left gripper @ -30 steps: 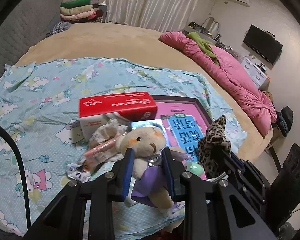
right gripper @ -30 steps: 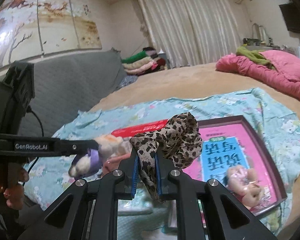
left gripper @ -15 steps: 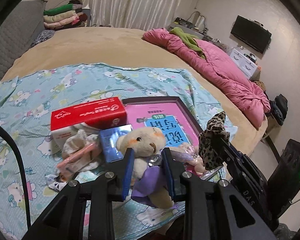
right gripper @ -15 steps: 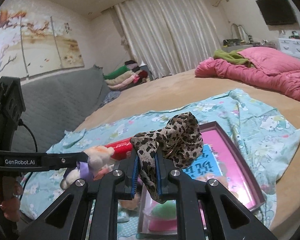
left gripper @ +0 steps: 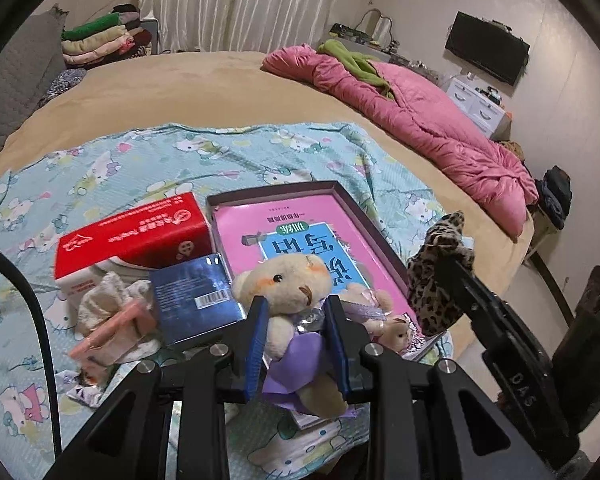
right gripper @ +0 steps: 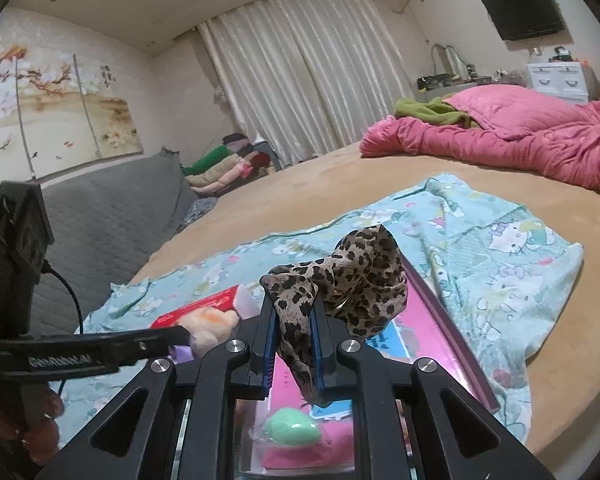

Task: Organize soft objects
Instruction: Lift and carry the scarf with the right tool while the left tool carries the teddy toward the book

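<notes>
A wide bed with a tan cover carries everything, and a pink quilt lies heaped along its far right edge. A light blue cartoon-print sheet is spread over the near part of the bed, reaching its near edge. On the sheet near that edge lies a shallow dark-rimmed tray lined with a pink printed sheet. Just beside the tray's left edge sits a red tissue box, and in front of the box a dark blue packet leans against a small heap of pale cloth and a pink wrapper.

The left gripper is clenched on a cream teddy bear in a purple dress, its blue pads pressing the bear's body from both sides; the bear hangs clear above the tray's near left corner. The right gripper is clamped tight on a leopard-print scarf, which bunches above the fingers and trails down between them, over the tray's near end. A second, smaller bear lies in the tray's near corner, and a green and pink soft lump rests just below the right gripper
</notes>
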`<state>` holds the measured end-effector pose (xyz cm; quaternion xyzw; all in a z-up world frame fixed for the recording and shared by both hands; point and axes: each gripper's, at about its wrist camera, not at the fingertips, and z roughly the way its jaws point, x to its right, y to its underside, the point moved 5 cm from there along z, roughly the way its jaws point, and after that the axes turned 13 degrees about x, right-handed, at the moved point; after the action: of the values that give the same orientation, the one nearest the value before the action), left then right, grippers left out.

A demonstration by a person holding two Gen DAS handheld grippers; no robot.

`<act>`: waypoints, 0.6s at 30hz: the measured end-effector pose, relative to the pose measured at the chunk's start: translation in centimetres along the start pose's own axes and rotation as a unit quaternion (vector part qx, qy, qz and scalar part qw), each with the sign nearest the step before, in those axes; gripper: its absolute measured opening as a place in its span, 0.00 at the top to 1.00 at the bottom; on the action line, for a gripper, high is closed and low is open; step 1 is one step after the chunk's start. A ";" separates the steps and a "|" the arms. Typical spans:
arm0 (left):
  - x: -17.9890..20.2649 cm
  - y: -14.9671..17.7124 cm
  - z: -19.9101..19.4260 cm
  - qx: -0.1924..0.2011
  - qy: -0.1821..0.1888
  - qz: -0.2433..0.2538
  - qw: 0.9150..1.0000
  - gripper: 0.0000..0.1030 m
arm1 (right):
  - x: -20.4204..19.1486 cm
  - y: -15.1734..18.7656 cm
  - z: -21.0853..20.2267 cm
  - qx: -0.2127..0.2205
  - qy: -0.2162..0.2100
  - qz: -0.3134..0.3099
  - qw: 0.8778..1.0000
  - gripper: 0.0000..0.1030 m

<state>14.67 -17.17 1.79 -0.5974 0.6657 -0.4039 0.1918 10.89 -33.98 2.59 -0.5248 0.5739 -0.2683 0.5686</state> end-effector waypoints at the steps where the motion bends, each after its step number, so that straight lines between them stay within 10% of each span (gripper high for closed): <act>1: 0.1 0.1 0.5 -0.002 0.000 0.004 1.000 0.71 | 0.2 0.0 0.1 -0.001 0.003 0.000 1.000 0.86; 18: 1.3 1.8 6.8 -0.033 -0.016 0.048 0.998 0.71 | 3.0 0.4 0.5 -0.005 0.053 -0.002 0.999 0.85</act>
<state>18.26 -20.58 -3.41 -0.5769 0.7035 -0.3629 0.2016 11.85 -36.40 1.05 -0.5141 0.6033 -0.2936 0.5343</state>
